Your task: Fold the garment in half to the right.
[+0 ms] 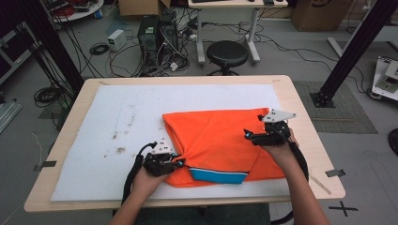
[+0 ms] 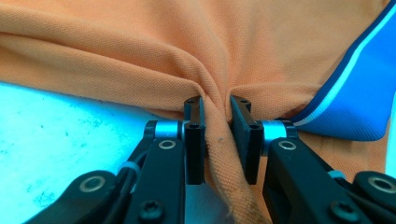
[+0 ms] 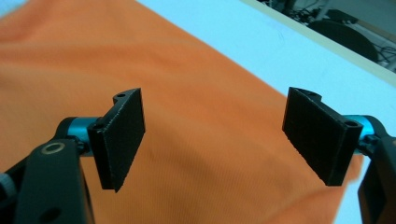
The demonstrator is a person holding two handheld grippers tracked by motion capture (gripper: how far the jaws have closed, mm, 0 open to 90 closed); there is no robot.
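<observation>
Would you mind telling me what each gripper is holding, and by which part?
The left gripper is shut on the orange shirt, pinching a bunched fold at its edge near the blue trim. The right gripper is open over the shirt, holding nothing.

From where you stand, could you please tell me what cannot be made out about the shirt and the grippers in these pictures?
- High view: whether the right gripper touches the orange shirt; too small and dark against the fabric.
- Left gripper view: the fold's underside, pinched between the left gripper jaws.
- Right gripper view: the shirt's weave; blurred.
- High view: the small marks on the white mat; too small to identify.
</observation>
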